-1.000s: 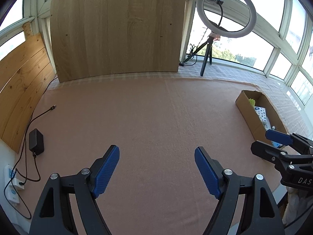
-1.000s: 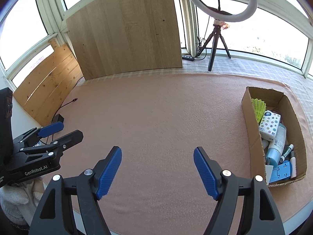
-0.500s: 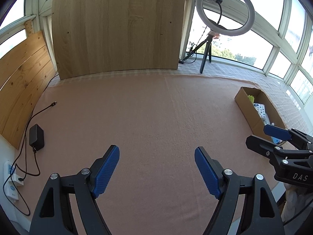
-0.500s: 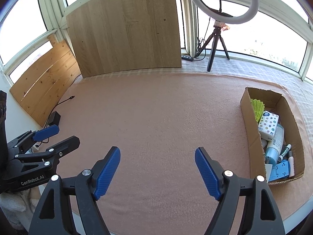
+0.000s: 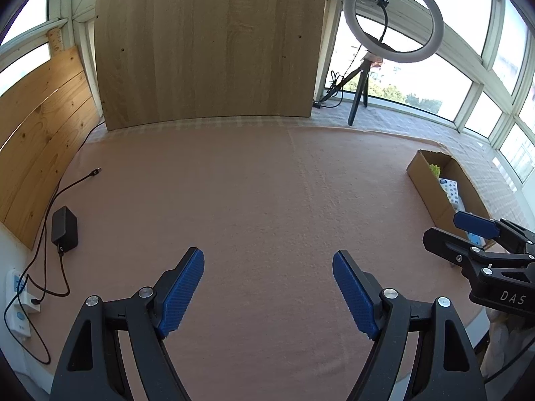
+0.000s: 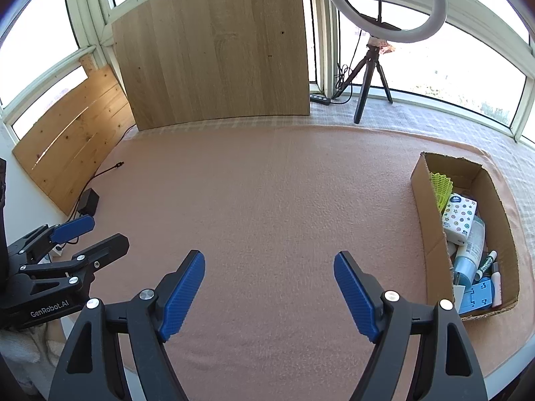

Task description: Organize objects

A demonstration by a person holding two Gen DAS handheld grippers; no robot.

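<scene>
A brown cardboard box stands at the right on the pink table cloth. It holds a yellow-green shuttlecock, a dotted tissue pack, a blue bottle, a marker and a small blue carton. My right gripper hangs open over bare cloth, left of the box, with nothing between its blue pads. My left gripper is open and empty too, over the cloth's middle. Each shows in the other's view: the left gripper at the left edge, the right gripper in front of the box.
A ring light on a tripod stands at the back right, and wooden boards lean along the back and left. A black power adapter with its cable lies at the left edge near a white power strip. The table's rounded front edge is close below.
</scene>
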